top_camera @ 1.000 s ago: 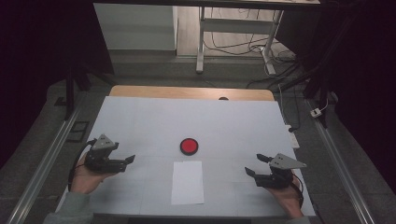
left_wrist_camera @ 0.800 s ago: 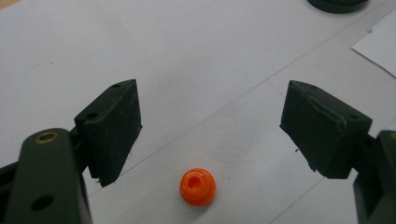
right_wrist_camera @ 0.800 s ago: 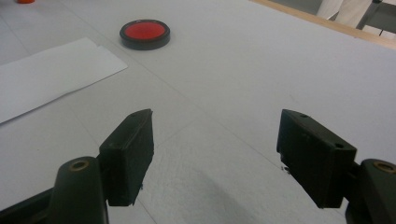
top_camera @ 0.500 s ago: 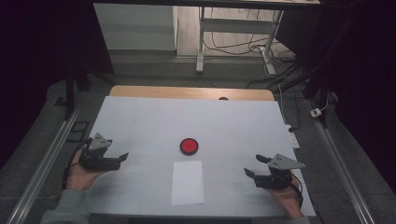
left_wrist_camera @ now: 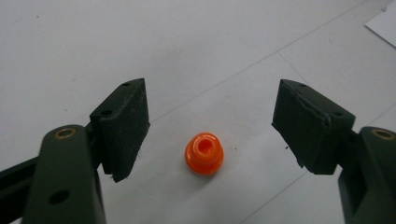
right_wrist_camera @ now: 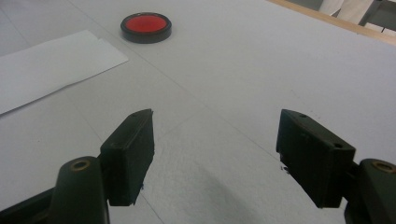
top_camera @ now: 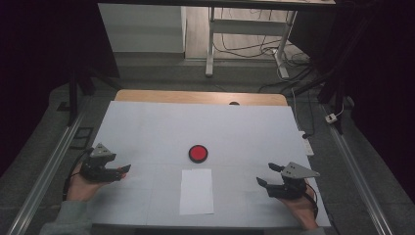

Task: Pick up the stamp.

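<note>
A small orange plastic cap (left_wrist_camera: 204, 154) stands on the white table cover, hollow side up. My left gripper (left_wrist_camera: 212, 116) is open around it, one black pad on each side and neither touching it; its jaws have just been closing. In the high view the left gripper (top_camera: 122, 172) is low at the table's left. My right gripper (top_camera: 265, 174) is at the near right, open with nothing between its pads (right_wrist_camera: 133, 149). A red disc in a black rim (top_camera: 198, 153) lies at the middle. A white paper sheet (top_camera: 196, 191) lies just in front of it.
The white cover (top_camera: 195, 122) spans the table, with a wooden strip (top_camera: 195, 97) along the far edge. Metal rails (top_camera: 46, 171) run down both sides. Beyond the table are desk legs (top_camera: 210, 44) and cables on the floor.
My left gripper has shifted a little leftward and lower toward the table, and its jaws have narrowed. The right gripper, the disc and the paper have stayed in place.
</note>
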The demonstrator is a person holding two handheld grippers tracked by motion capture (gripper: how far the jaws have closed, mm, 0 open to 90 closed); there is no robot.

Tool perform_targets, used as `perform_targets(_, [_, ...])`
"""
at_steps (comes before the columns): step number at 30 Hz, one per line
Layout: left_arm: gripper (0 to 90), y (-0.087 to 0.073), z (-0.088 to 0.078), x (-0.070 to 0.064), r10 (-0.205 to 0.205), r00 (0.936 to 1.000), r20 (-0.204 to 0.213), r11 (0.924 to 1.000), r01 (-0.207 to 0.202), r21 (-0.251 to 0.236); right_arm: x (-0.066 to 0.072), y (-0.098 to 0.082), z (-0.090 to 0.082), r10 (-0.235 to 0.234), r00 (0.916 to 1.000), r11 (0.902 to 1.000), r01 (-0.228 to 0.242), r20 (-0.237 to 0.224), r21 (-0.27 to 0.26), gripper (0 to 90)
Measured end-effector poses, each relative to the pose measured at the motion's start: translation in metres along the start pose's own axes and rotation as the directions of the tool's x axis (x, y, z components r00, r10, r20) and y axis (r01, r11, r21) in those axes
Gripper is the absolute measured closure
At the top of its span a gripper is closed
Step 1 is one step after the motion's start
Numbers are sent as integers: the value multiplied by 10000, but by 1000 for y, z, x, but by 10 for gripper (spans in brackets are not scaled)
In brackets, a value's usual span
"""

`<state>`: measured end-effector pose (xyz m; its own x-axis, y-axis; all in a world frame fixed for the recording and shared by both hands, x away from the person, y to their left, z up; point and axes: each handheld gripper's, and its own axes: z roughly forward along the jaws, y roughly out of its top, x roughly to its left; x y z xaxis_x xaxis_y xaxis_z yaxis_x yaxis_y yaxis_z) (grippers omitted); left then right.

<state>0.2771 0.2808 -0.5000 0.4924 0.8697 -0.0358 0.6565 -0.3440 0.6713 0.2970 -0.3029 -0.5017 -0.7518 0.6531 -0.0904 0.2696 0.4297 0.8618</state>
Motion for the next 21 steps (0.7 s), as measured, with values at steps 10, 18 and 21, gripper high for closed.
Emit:
perform_targets(10, [275, -8, 2, 3, -88, 9999, -148, 9999, 89, 78, 0, -1, 0, 41, 10000, 10000, -41, -3, 7, 274])
perform_targets(18, [320, -12, 8, 3, -97, 9998, -182, 9994, 103, 324, 0, -2, 0, 44, 10000, 10000, -44, -6, -15, 273])
perform_targets(21, [368, -14, 10, 4, -96, 9998, -153, 9991, 102, 419, 0, -1, -1, -49, 9999, 9999, 48, 90, 103, 273])
